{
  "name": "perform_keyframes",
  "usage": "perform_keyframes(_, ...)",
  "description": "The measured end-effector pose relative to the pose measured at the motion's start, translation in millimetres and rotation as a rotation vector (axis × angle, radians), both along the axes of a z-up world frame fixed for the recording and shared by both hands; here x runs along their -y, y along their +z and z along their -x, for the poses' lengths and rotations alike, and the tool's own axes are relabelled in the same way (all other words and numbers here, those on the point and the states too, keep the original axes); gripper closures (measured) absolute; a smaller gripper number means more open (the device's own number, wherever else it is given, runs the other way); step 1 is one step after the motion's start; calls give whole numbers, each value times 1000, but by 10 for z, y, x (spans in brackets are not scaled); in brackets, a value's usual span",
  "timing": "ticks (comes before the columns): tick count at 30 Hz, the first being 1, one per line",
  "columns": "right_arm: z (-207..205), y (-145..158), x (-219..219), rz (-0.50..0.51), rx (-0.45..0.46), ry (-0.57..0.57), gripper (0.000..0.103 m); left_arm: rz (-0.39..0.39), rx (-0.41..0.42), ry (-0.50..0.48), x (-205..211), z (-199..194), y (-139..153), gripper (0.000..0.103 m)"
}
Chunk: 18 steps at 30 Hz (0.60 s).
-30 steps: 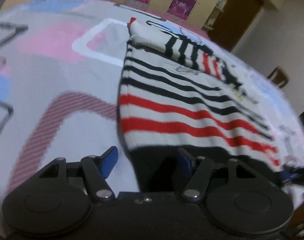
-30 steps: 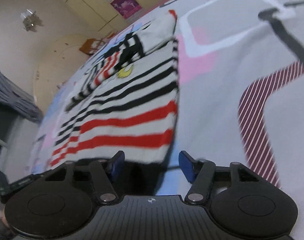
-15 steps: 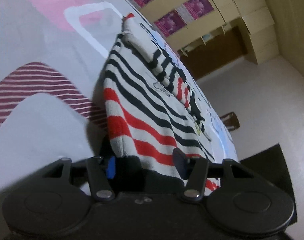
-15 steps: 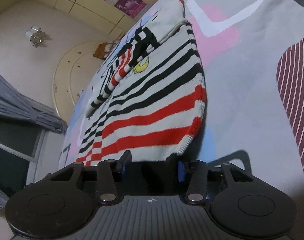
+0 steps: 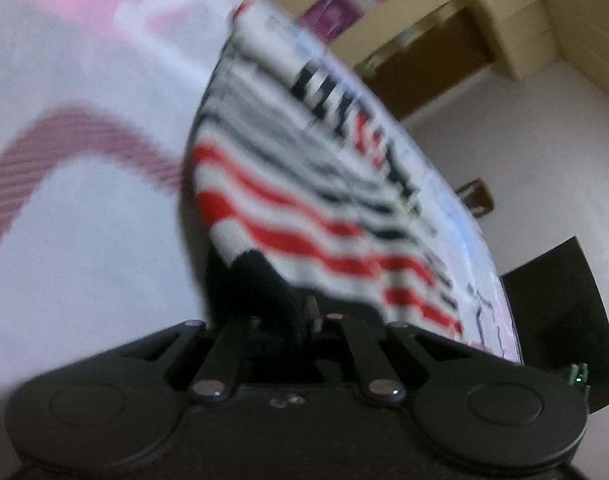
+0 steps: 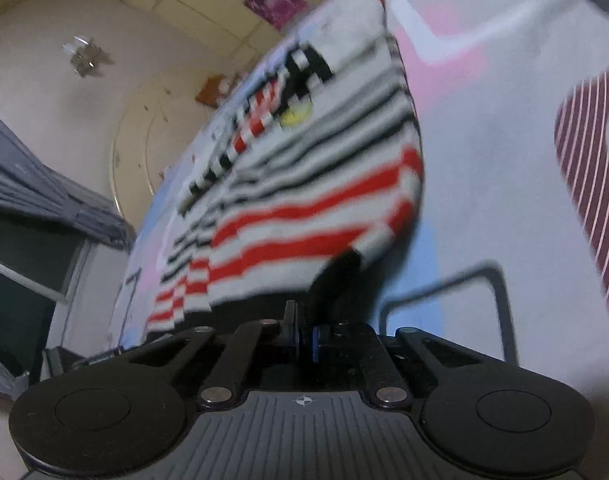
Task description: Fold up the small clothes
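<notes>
Both pairs of jaws are drawn together on the black hem of the top. The left gripper (image 5: 304, 316) pinches the hem's left corner; the right gripper (image 6: 304, 334) pinches the right corner, its blue pads nearly meeting with dark cloth between them. From each grip the top (image 5: 304, 200) rises off the bedsheet (image 5: 84, 260) at the near edge — a shadow shows beneath the lifted hem — while its far part lies flat on the sheet. The top is white knit with a black hem band, then broad red stripes, then thinner black ones higher up. A striped sleeve (image 6: 260, 116) lies folded across the chest, beside a small yellow patch (image 6: 296, 114). Both views are motion-blurred. The sheet is pale, printed with pink, blue and maroon-striped shapes.
</notes>
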State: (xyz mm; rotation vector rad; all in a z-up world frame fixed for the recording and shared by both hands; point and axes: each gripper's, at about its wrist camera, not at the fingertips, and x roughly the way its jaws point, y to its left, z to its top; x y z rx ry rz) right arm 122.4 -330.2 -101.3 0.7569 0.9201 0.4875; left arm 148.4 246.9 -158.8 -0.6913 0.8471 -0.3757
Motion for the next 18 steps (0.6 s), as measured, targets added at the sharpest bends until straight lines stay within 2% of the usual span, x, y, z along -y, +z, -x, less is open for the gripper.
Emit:
perform_keyframes(2, 84, 164, 104, -40, 68, -24, 99, 25, 82, 37, -41, 146, 123, 97)
perform_keyframes(3, 138, 233, 146, -39, 101, -29, 99, 11, 95, 53, -57, 202, 146, 97)
perform_keyframes(5, 210, 236, 195, 6, 124, -34, 99, -78, 43, 65, -48, 230, 67, 97)
perform_keyframes(6, 194, 141, 193, 41, 81, -35, 99, -107, -6, 74, -52, 208, -28, 97)
perform_keyframes(8, 122, -98, 161, 88, -29, -33, 99, -27, -35, 120, -124, 205, -154, 97)
perform_keyframes(9, 115, -140, 168, 73, -40, -43, 99, -17, -38, 134, -127, 201, -151, 97)
perform_keyframes(13, 99, 85, 213, 51, 48, -72, 99, -26, 7, 134, -50, 180, 4, 98)
perform_keyframes(18, -197, 475, 273, 39, 161, -103, 99, 43, 102, 168, -32, 5, 358, 98)
